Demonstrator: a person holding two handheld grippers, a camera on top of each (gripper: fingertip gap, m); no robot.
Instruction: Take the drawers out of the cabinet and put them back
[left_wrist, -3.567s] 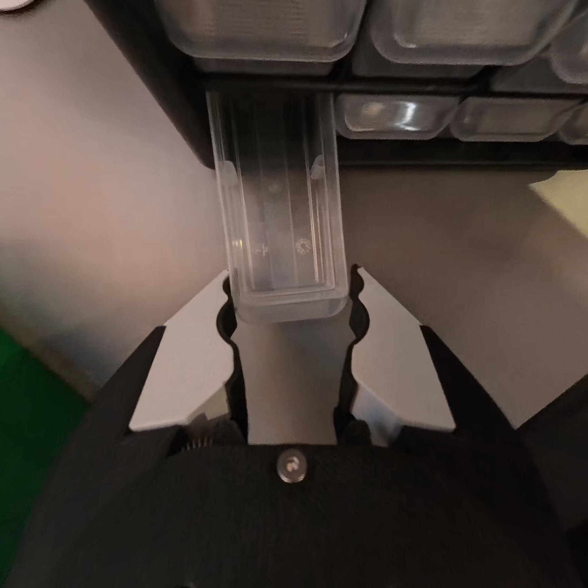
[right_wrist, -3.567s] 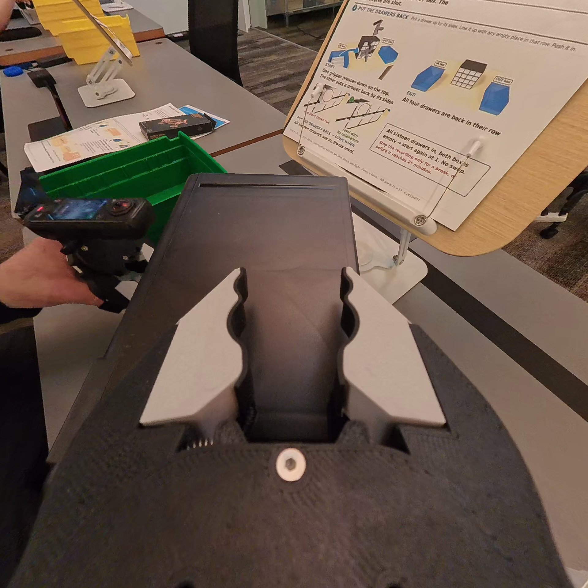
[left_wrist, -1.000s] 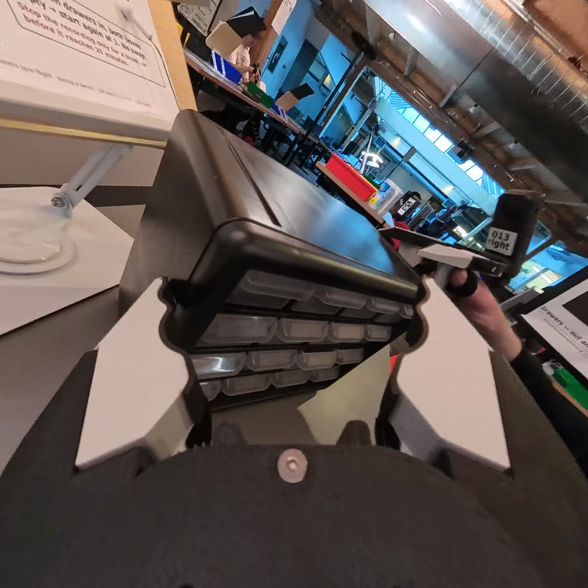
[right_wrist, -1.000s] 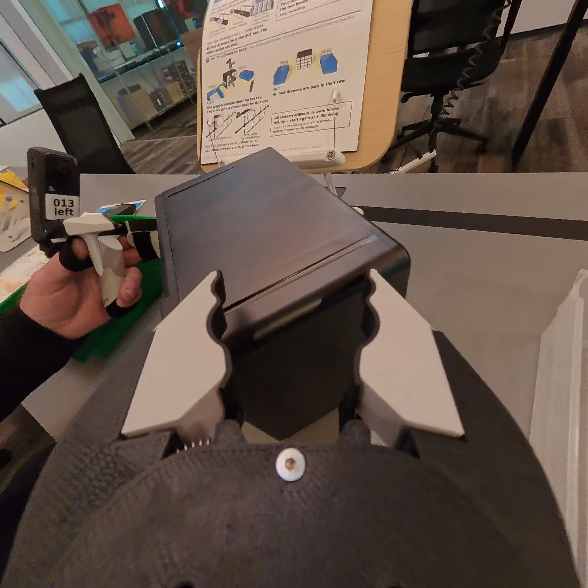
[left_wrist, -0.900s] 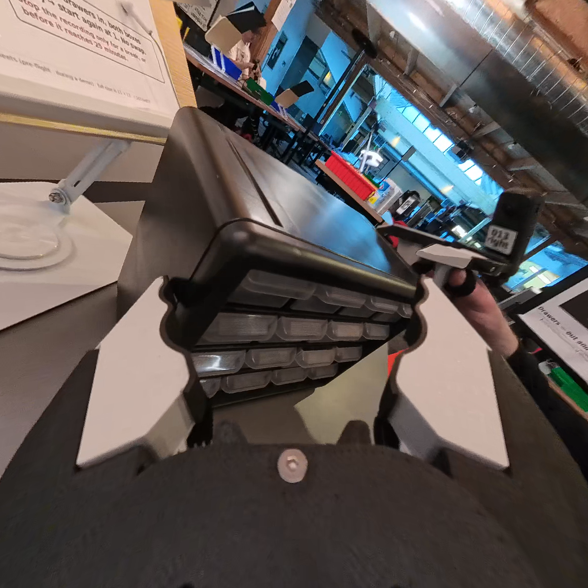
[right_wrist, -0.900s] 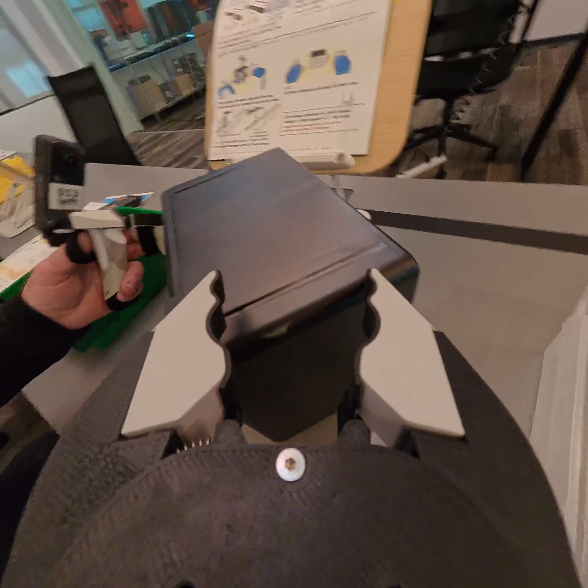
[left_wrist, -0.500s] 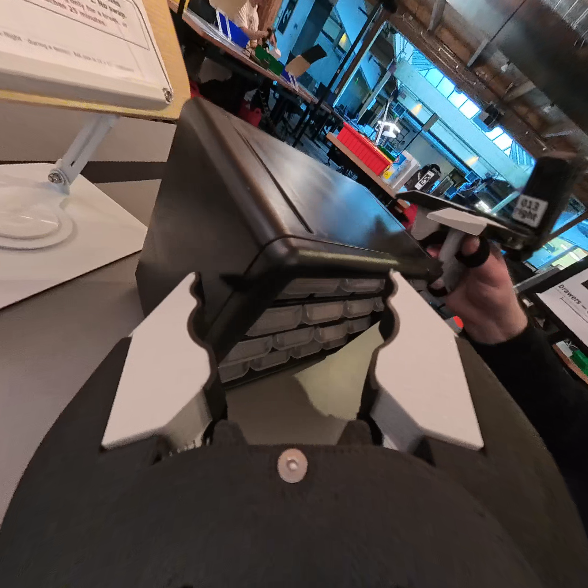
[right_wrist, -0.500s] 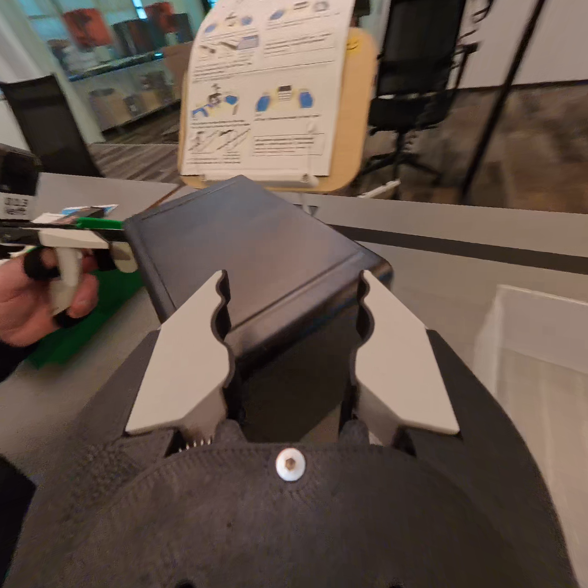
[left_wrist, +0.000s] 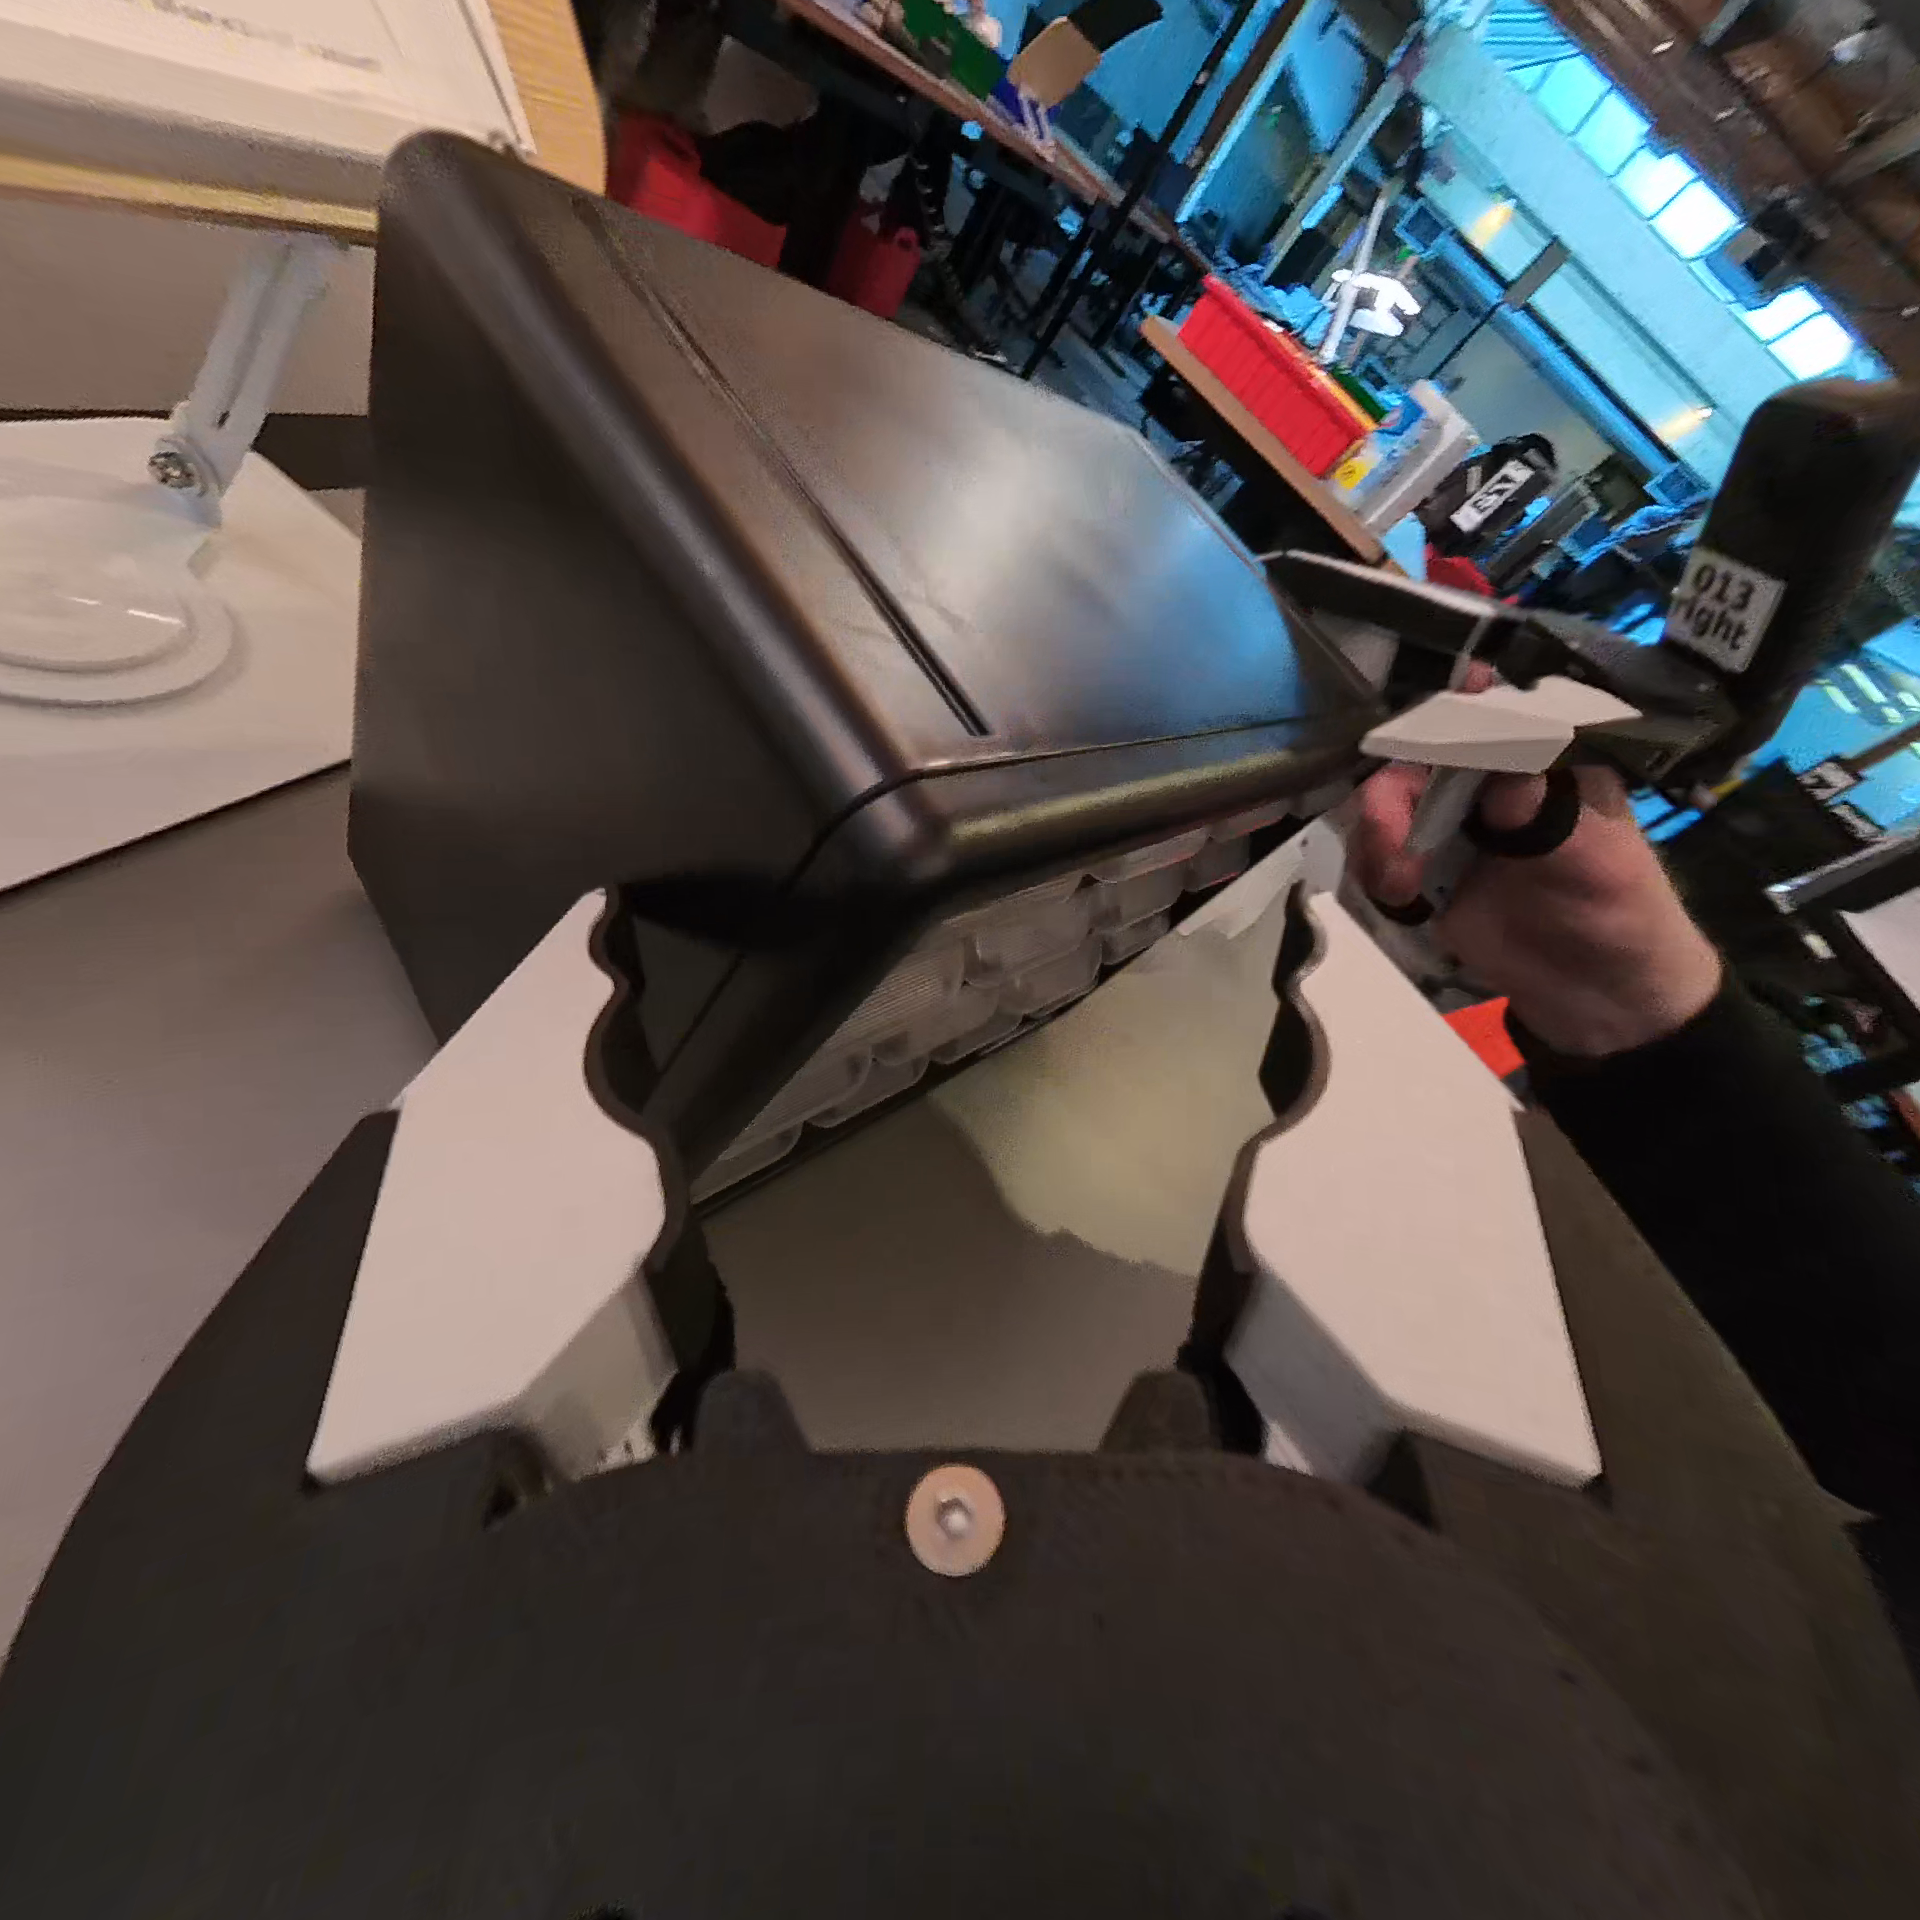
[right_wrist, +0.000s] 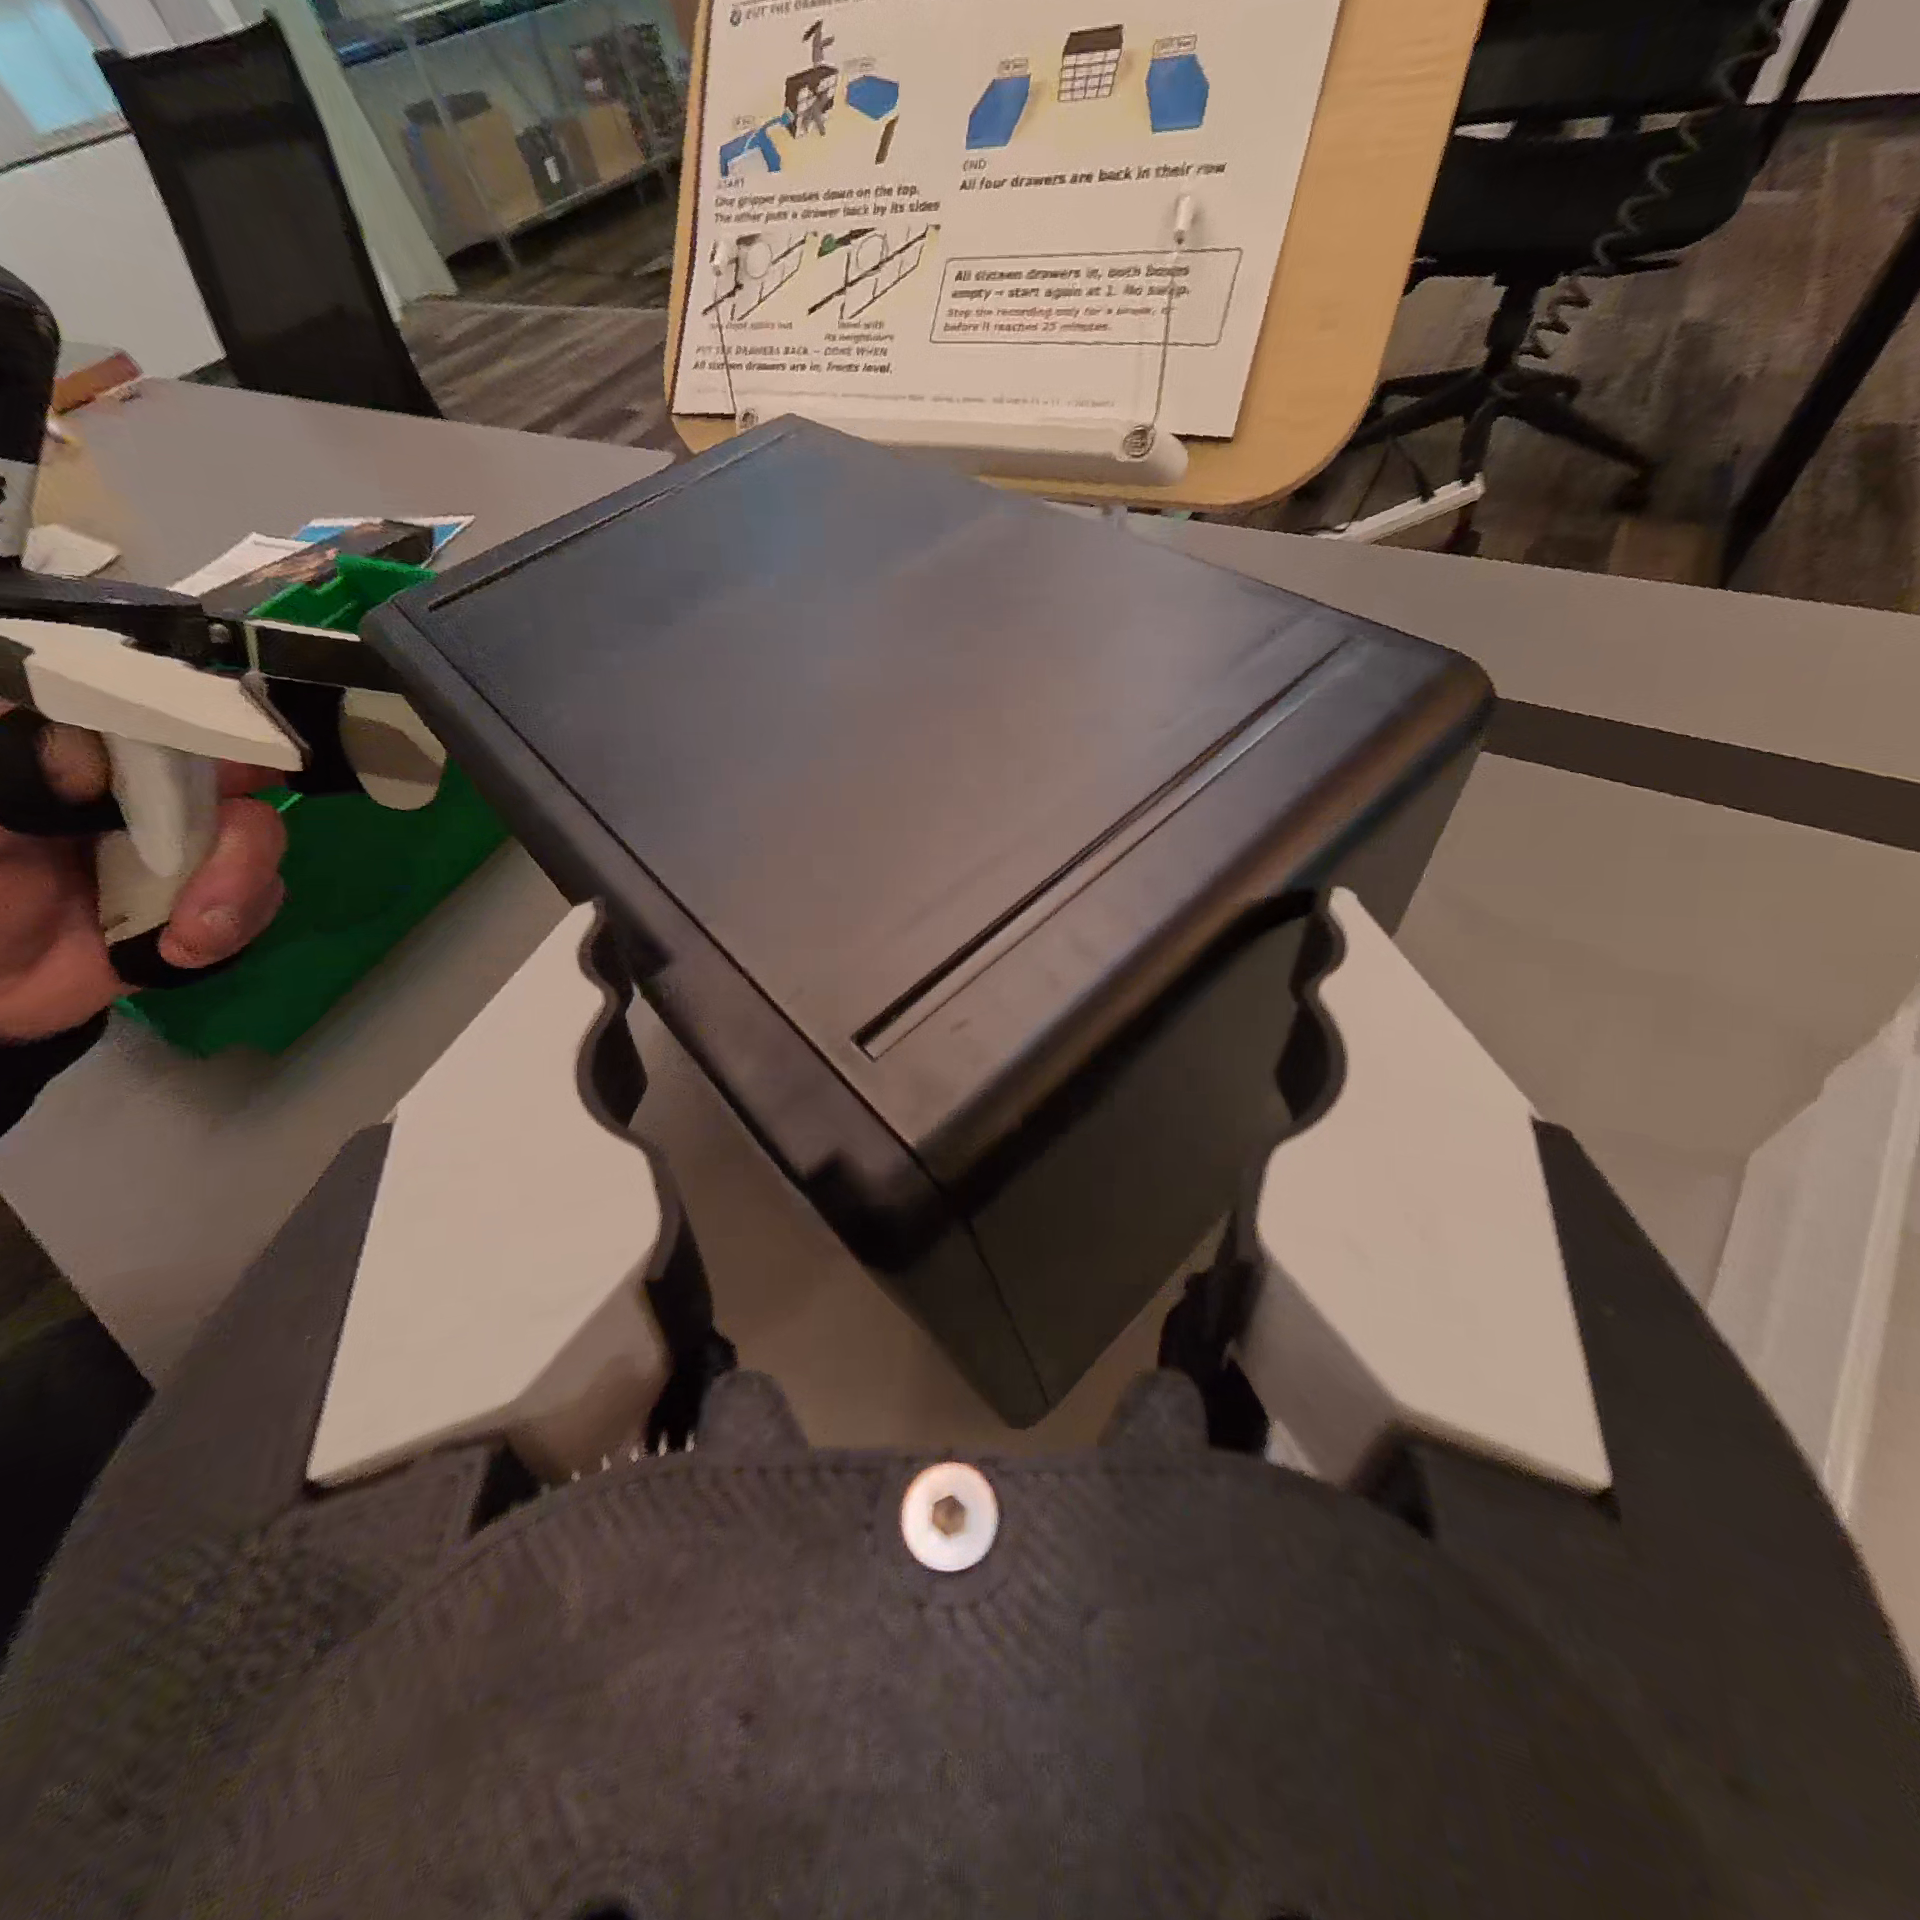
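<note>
The black cabinet (left_wrist: 935, 582) stands on the grey table (right_wrist: 1662, 883). Its clear drawers (left_wrist: 1039, 956) all sit in their slots, fronts about level. My left gripper (left_wrist: 951, 977) is open and empty, in front of the cabinet's front left corner. My right gripper (right_wrist: 956, 987) is open and empty, just short of the cabinet's (right_wrist: 883, 779) front right corner and a little above its top. Each gripper also shows in the other's view, held by a hand, close to a front corner: the right one (left_wrist: 1382, 644) and the left one (right_wrist: 343, 707).
A green bin (right_wrist: 343, 894) lies left of the cabinet. A wooden board with an instruction sheet (right_wrist: 987, 208) stands behind it on a white base (left_wrist: 104, 644). A white container edge (right_wrist: 1818, 1247) is at the right. A pale sheet (left_wrist: 1091, 1143) lies before the drawers.
The drawer my left gripper held part-way out 3.6 s ago is back in. Both grippers have pulled back and swung out to the cabinet's front corners. Both stay open.
</note>
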